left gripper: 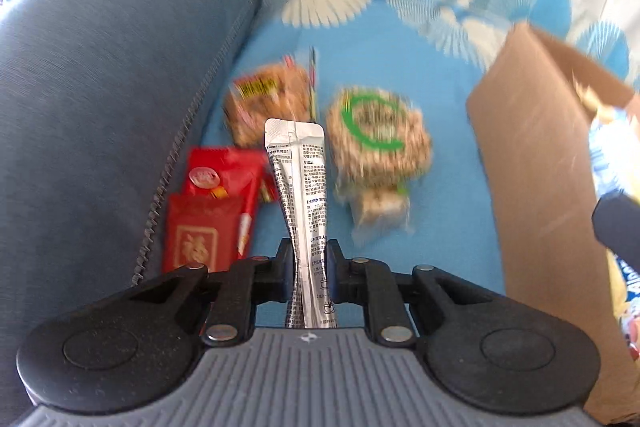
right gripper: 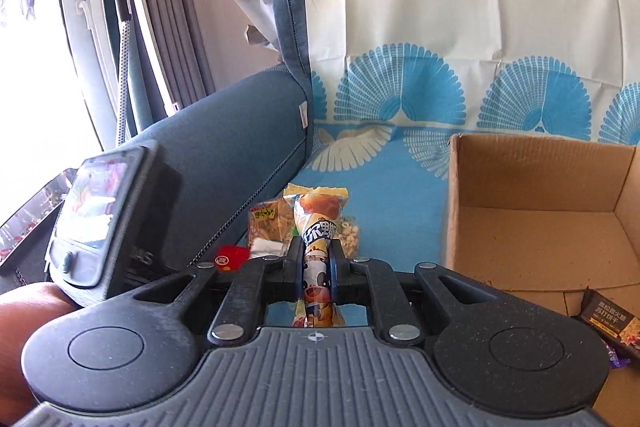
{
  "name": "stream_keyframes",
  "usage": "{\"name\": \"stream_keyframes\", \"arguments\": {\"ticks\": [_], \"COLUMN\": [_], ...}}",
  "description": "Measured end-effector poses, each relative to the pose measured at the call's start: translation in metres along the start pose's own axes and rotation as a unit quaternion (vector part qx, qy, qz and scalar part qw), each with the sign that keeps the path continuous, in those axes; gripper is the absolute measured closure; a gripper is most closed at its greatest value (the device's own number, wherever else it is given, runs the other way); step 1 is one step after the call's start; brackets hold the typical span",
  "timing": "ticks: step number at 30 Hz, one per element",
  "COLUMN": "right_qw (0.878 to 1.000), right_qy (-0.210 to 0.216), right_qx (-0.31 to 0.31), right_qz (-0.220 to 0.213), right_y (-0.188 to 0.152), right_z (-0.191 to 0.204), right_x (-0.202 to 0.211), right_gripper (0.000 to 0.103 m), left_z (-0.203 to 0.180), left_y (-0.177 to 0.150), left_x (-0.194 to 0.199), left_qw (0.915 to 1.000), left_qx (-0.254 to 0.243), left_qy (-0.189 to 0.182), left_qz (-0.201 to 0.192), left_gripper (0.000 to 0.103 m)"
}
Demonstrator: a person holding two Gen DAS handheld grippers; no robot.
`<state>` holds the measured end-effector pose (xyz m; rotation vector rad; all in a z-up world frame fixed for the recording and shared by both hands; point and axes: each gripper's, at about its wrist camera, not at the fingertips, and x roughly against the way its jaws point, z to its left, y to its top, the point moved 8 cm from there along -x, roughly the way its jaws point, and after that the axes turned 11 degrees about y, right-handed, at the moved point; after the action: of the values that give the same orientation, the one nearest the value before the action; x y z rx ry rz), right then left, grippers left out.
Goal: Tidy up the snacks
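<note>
Left tool clamped on a silver stick sachet. Right tool clamped on a yellow cartoon snack packet, beside the cardboard box.

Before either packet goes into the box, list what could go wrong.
1. The left tongs pinch the silver stick packet low down, so its long free end might swing and catch the cardboard box wall.
2. The right tongs squeeze the cartoon snack packet tightly at its waist; the contents may get crushed.
</note>
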<state>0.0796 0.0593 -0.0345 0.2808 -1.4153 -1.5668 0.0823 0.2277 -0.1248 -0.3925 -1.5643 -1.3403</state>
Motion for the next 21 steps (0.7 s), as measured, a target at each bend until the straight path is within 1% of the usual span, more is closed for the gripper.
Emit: {"name": "stream_keyframes", "arguments": {"ticks": [4,8,14,17,21], "right_qw": [1.0,1.0,0.999,0.998,0.997], "right_qy": [-0.004,-0.016,-0.032,-0.041,-0.057], "right_qx": [0.0,0.0,-0.001,0.0,-0.004], "right_qz": [-0.013,-0.027,-0.038,-0.045,-0.053], "right_y": [0.004,0.01,0.015,0.018,0.021], "right_z": [-0.007,-0.02,-0.043,-0.055,-0.075], "right_x": [0.012,0.024,0.044,0.056,0.072], "right_gripper": [0.09,0.091,0.091,0.091,0.091], "left_z": [0.013,0.018,0.016,0.006,-0.01], "left_y": [0.01,0.019,0.028,0.033,0.039], "left_x": [0.023,0.039,0.059,0.066,0.069], "left_qw": [0.9984,0.9953,0.9915,0.9891,0.987], "left_qx": [0.034,0.054,0.056,0.053,0.043], "left_qy": [-0.003,-0.012,-0.022,-0.036,-0.044], "left_qz": [-0.045,-0.08,-0.115,-0.132,-0.149], "left_gripper": [0.086,0.086,0.086,0.086,0.085]}}
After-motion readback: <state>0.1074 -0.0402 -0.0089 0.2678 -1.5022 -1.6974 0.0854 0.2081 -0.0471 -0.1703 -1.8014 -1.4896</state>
